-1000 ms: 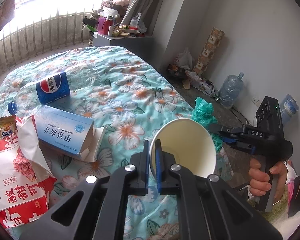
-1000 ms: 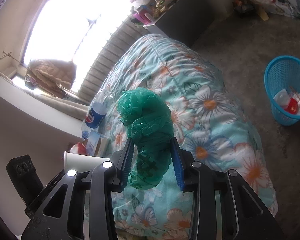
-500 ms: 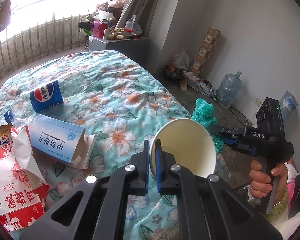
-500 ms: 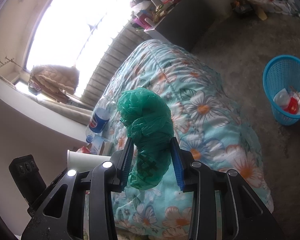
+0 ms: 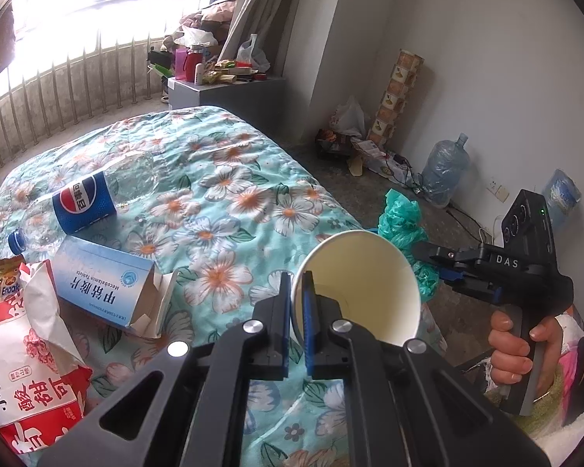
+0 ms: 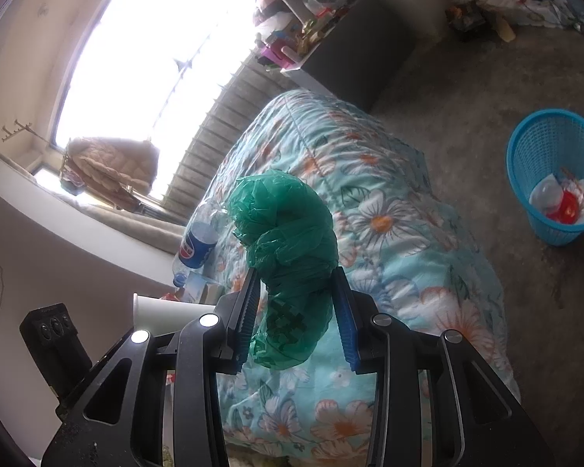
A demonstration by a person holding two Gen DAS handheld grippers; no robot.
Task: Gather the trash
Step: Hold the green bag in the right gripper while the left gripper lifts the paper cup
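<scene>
Bright barred window (image 5: 78, 31), white walls (image 5: 486, 58), grey floor (image 6: 467, 89), floral quilted bed (image 5: 222, 179), cluttered grey cabinet (image 5: 229, 93)

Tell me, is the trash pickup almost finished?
Not yet. Some trash already sits in the blue basket. The left gripper pinches a paper cup, and the right gripper holds a green plastic bag. A Pepsi bottle, medicine box and snack bag lie on the bed.

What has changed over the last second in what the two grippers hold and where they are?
Little. Both grippers drifted slightly: in the left wrist view the bed litter slid a bit toward the lower left. Nothing was taken or released: the left gripper stays shut on the paper cup rim, and the right gripper keeps its jaws on the green plastic bag. The blue basket stands unmoved.
</scene>
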